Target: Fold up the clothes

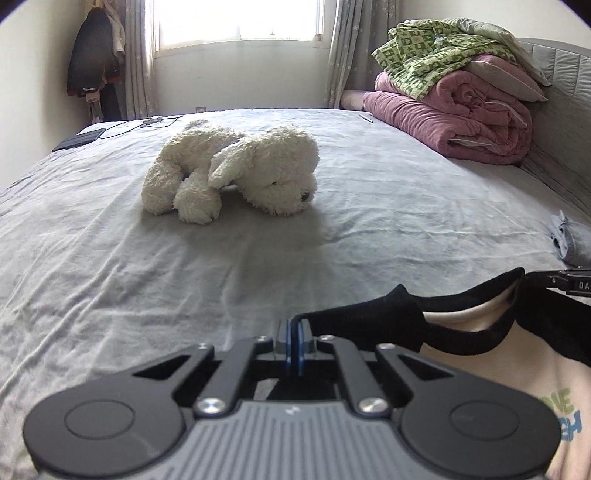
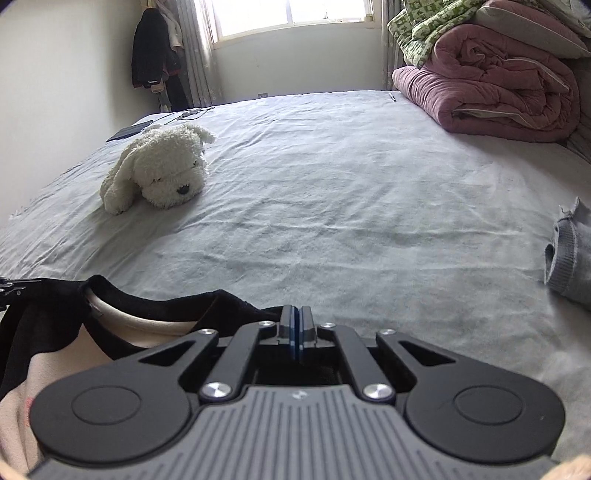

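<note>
— Place? 
— Home bedroom: a bed is filling both views, folded quilts are piling up by the headboard, a plush dog is lying on the sheet, coats are hanging beside the curtained window.

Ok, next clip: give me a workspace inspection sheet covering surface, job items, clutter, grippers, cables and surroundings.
Surface: bed sheet, grey, wrinkled.
Job's things: black-and-cream shirt, held up by its black collar edge between both grippers; grey garment lying at the right edge.
Clutter: white plush dog; dark tablet; pen; pink quilt under a green patterned blanket.
Grippers: left gripper fingers shut on the shirt; right gripper fingers also shut on it.
Cables: charging cable near the tablet.
Surroundings: window, curtains, hanging coats, padded headboard.
</note>
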### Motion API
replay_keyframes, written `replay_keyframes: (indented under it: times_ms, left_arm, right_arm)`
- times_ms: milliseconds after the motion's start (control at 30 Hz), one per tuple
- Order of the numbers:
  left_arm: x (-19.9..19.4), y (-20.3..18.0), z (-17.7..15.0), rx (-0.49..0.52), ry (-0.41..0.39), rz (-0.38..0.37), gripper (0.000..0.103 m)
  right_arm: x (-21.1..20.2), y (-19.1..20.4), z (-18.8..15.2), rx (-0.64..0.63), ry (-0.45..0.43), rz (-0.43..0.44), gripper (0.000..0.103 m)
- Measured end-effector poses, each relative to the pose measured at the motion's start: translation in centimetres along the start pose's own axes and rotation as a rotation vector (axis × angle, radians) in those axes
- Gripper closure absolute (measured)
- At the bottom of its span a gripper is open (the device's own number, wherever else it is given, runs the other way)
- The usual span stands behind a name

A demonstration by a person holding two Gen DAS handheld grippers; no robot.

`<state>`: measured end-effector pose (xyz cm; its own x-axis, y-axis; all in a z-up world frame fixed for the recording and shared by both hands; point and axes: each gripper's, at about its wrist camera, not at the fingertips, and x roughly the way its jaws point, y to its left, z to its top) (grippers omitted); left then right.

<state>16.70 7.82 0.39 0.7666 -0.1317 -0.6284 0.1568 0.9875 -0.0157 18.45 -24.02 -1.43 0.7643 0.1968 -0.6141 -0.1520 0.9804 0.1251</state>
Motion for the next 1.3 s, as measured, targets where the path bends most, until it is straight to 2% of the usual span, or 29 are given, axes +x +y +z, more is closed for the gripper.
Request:
replay_keyframes:
  times_ms: [133,333,467,600,800,900,967,1033,1133,1233,1300]
  left_arm:
    - [2.6,0.2,1.7,0.007,-0.017,0.045,0.1]
    - [6.6,0.3,4.5,0.068,-0.055,0.12,0.1]
    - [8.9,0.0,5.7,0.096,-0.081,0.164,0.1]
    - [11.2,-0.5,5.7,0.126,-0.081,0.193,0.1]
    - [13.4,-0.8,4.1,0.136,-0.052,0.215,0.1]
    - [12.8,-0.8,4.3,0.123,-0.051,0.209,0.099]
    - [12.4,-0.8,4.4,0.114,-0.051,0.205,0.095]
    - [12.0,-0.8,4.5,0.105,-0.051,0.201,0.095]
    - [10.9,-0.7,4.7,0.07,-0.043,0.195,0.085]
    - [9.4,-0.4,4.5,0.028,-0.03,0.189,0.079]
    - [8.2,-0.2,4.1,0.006,-0.017,0.183,0.075]
  right_arm:
    - [2.4,0.3,1.7,-0.017,-0.015,-0.023,0.102]
    - [5.6,0.6,4.2,-0.053,-0.046,-0.046,0.102]
    - [7.5,0.6,4.9,-0.065,-0.062,-0.073,0.102]
    - [9.4,0.5,4.6,-0.07,-0.051,-0.094,0.102]
    - [10.9,0.5,3.4,-0.07,-0.03,-0.108,0.102]
    - [10.8,0.8,3.5,-0.083,-0.029,-0.114,0.1]
    - [10.4,1.1,3.7,-0.093,-0.021,-0.114,0.093]
    - [9.8,1.4,3.7,-0.101,-0.022,-0.108,0.091]
    - [8.5,1.9,3.8,-0.103,-0.021,-0.105,0.087]
    - [6.8,2.0,3.6,-0.078,-0.026,-0.094,0.074]
    - [5.6,2.0,3.4,-0.061,-0.024,-0.084,0.074]
